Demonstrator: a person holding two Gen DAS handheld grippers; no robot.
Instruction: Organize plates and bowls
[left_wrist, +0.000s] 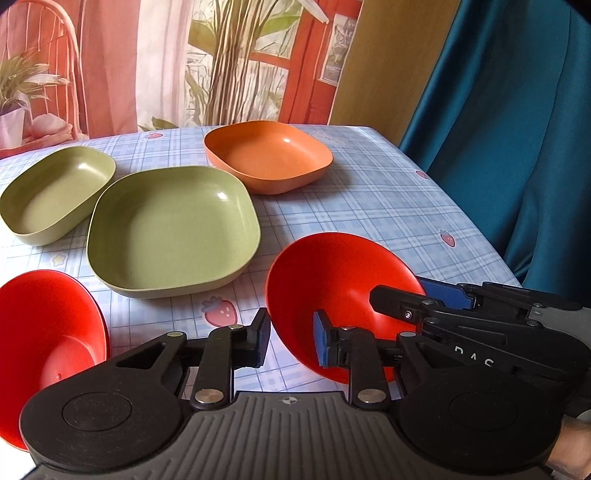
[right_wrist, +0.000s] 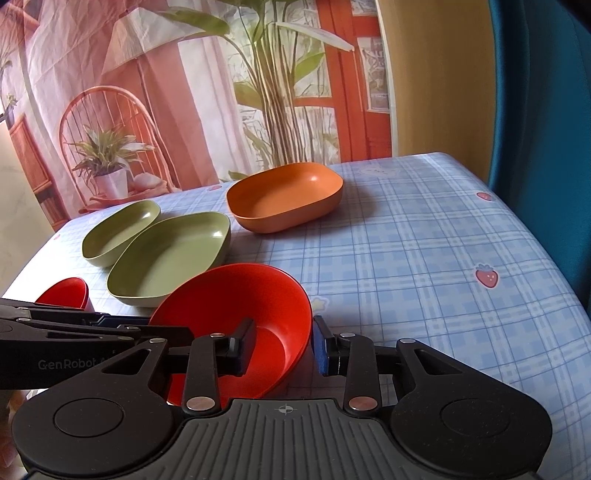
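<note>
Left wrist view, left to right. A red round bowl sits at the left edge of the table, glossy, with steep flaring walls; the gripper body partly covers it. Behind it, a small green dish with rounded-square outline stands at the far left. Just beside it, toward the centre, stands a larger green dish of the same form; whether their rims touch cannot be told. Farther back, an orange dish of the same rounded-square form stands apart from both.

The left gripper has its jaws apart, straddling the near-left rim of a second red bowl: one finger outside the wall, the other inside. The bowl is tilted. Whether the pads press the wall cannot be told.

The right gripper enters from the right, with one finger inside that bowl and a blue pad outside its right rim.

Right wrist view. The right gripper straddles the bowl's right wall, jaws apart; a gap shows between the outer blue pad and the wall.

Count: two red bowls, two green dishes, one orange dish. The table carries a blue plaid cloth with strawberry print. A printed backdrop hangs behind; a teal curtain hangs at the right.
</note>
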